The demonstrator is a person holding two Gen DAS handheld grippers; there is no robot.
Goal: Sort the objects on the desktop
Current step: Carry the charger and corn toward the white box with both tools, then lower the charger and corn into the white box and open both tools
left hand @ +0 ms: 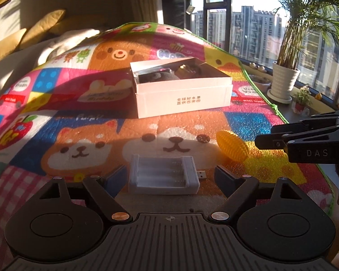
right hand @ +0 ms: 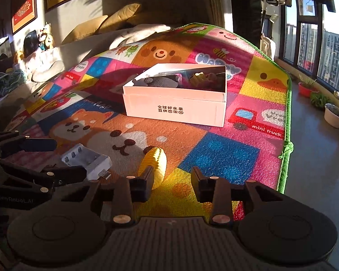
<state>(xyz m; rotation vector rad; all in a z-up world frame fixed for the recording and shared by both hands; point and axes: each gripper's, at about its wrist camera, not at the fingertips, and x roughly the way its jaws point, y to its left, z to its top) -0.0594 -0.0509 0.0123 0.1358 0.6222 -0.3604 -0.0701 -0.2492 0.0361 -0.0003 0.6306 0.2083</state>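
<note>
cartoon mat [right hand: 223, 155] reads "mini truck"; white box [right hand: 176, 110] bears chinese print

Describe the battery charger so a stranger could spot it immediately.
Start at the white cardboard box on the colourful cartoon play mat. Nearer the camera, on the brown dog face, lies the white battery charger, its slots empty. Unlike the ridged yellow toy corn beside it, it is flat, rectangular, with a USB plug.

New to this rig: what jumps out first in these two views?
The loud cartoon-animal play mat fills both views, with a white cardboard box near its middle, already holding several items. Nearer the cameras lie a white battery charger between the open left gripper's fingers and a yellow ridged toy beside the right gripper. Sunlit windows and potted plants line the right side.
</note>
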